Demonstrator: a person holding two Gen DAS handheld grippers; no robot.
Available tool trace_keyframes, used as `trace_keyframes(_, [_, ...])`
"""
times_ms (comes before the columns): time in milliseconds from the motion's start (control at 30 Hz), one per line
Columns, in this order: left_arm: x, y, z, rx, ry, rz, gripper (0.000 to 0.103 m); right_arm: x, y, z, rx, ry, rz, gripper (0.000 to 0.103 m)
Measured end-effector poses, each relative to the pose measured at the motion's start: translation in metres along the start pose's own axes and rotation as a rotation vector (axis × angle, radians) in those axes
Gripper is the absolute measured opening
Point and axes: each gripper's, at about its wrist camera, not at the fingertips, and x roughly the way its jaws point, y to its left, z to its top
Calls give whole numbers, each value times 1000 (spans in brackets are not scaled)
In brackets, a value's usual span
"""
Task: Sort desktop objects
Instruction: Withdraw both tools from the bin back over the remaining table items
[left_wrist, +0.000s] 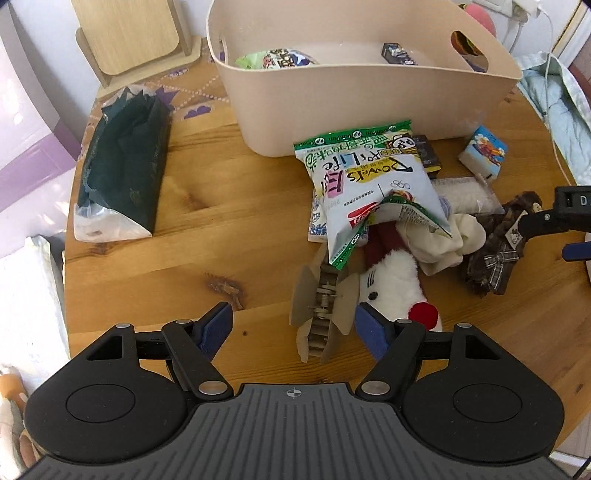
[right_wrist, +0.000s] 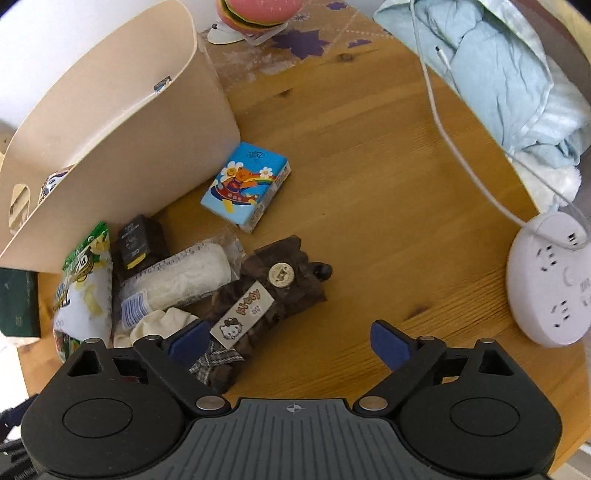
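Beige hair claw (left_wrist: 325, 314) lies between the wide-open, empty left hand-held gripper (left_wrist: 293, 328) jaws, in front of the bin (left_wrist: 369, 99); probably light, stiff, brittle: grip its spine. Right hand-held gripper (right_wrist: 291, 343) gapes empty.

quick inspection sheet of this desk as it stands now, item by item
surface: round wooden table, patterned mat at the far edge.
job's things: beige bin already holding a few packets; snack bag, blue tissue pack, brown pouch and plush toy piled before it.
clutter: dark green bag.
grippers: left gripper open, empty; right gripper open, empty.
cables: white cable to power strip.
surroundings: blue bedding.
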Motion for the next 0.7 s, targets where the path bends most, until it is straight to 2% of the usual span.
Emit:
trace_keyframes(167, [6, -4, 3, -4, 10, -30, 75, 9, 5, 3, 24, 6, 4, 96])
trace_keyframes(467, [12, -9, 7, -17, 18, -62, 75, 30, 10, 7, 63, 65, 23, 94])
trace_keyframes(700, [27, -4, 12, -52, 33, -48, 75, 38, 21, 3, 3, 81, 0, 96])
